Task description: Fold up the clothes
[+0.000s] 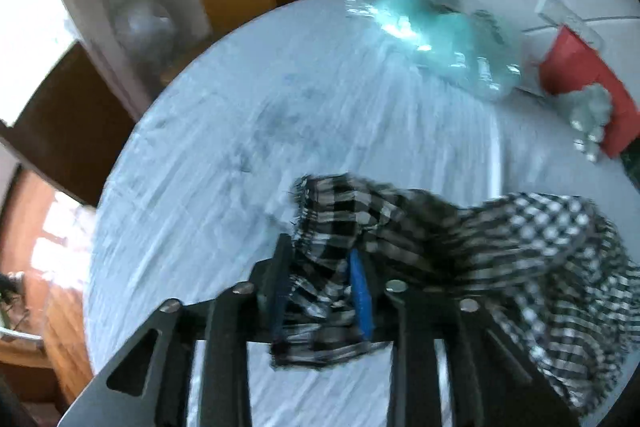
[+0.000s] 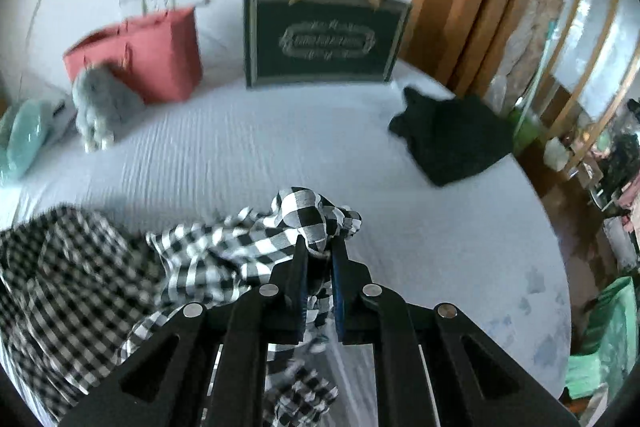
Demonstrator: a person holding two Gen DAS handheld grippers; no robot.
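Right wrist view: the right gripper (image 2: 319,247) has its jaws drawn narrow, pinching a bunched corner of the black-and-white checked garment (image 2: 224,247). A knot of the cloth sticks up past the fingertips, and more hangs down between the fingers. The rest of the garment trails off to the left and lies rumpled on the white bedsheet (image 2: 248,155). Farther out on the bed, a dark folded garment (image 2: 452,139) lies to the right, well apart from the checked one. Along the wall stand a dark green gift box with rope handles (image 2: 324,39) and a red bag (image 2: 148,55), with a grey plush toy (image 2: 100,107) just in front of the bag.

Left wrist view, heavily blurred: the left gripper (image 1: 322,259) stands partly closed, with another edge of the checked garment (image 1: 520,239) between its fingers; the cloth fills the gap and a blue pad (image 1: 360,295) presses against it. The fabric runs off to the right over the bedsheet (image 1: 240,131). Beyond it lie a shiny teal bundle (image 1: 440,39) and the red bag (image 1: 580,75) with the plush toy (image 1: 592,107) against it.
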